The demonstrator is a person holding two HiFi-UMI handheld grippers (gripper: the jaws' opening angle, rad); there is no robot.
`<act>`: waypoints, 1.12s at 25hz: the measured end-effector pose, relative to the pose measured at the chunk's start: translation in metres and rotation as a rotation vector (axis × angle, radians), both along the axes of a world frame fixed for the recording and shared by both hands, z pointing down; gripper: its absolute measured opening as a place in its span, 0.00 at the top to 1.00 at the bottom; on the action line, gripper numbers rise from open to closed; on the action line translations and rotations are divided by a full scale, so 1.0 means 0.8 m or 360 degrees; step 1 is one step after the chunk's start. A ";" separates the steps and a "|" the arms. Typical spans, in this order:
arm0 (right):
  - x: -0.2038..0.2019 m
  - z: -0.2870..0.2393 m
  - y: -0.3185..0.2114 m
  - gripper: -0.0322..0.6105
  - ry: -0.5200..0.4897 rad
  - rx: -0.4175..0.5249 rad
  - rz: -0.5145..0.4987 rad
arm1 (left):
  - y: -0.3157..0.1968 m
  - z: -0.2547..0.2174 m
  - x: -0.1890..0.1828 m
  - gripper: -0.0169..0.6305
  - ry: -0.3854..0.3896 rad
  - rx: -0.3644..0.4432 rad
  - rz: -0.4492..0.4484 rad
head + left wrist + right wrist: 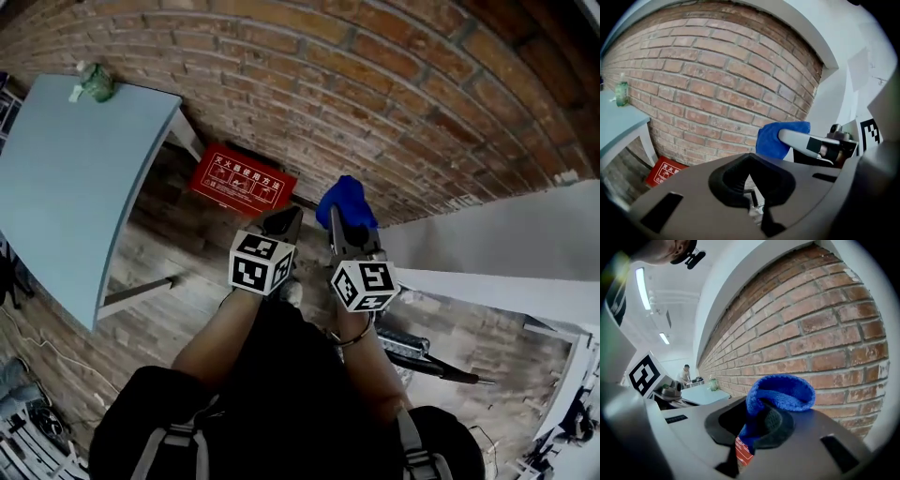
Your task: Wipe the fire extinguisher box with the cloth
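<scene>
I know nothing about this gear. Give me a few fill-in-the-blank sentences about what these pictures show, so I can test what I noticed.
1. The right tool is shut on a ___ cloth.
2. The red fire extinguisher box sits at the foot of the ___ wall.
3. The left tool holds ___.
4. The ___ bottle stands on the table.

Missing words: blue; brick; nothing; green.

Lighting: even, moderately bright indoor light; ceiling strip lights (641, 288) glare in the right gripper view. Distortion: strong fisheye, brick wall (394, 84) bowed, corners vignetted black. Focus: nearest foreground soft.
</scene>
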State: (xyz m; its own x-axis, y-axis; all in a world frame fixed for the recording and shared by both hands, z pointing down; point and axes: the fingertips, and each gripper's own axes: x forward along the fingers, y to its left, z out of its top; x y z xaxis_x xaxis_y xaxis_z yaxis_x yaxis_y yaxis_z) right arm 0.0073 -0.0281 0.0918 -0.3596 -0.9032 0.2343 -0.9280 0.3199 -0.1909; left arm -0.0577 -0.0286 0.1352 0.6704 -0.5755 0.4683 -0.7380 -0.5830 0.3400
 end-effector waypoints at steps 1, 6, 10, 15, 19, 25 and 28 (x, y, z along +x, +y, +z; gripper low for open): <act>0.001 -0.014 0.002 0.89 0.0005 0.0019 0.0003 | -0.002 -0.017 0.002 0.98 -0.0003 0.0037 0.0014; 0.011 -0.082 0.001 0.89 -0.0037 0.0147 0.0055 | -0.009 -0.100 0.010 0.98 0.0017 0.0201 0.0090; 0.009 -0.123 0.002 0.89 -0.0038 0.0211 0.0057 | -0.003 -0.145 0.018 0.98 0.0027 0.0280 0.0154; 0.003 -0.166 -0.012 0.89 -0.0055 0.0275 0.0053 | -0.017 -0.186 0.026 0.98 0.0047 0.0361 0.0179; -0.001 -0.183 -0.035 0.89 -0.0080 0.0296 0.0007 | -0.039 -0.215 0.030 0.98 0.0101 0.0420 0.0179; 0.009 -0.197 -0.057 0.89 0.0024 0.0306 0.0028 | -0.063 -0.233 0.034 0.98 0.0086 0.0472 0.0177; 0.011 -0.200 -0.067 0.89 -0.0006 0.0294 0.0025 | -0.070 -0.237 0.037 0.98 0.0098 0.0467 0.0179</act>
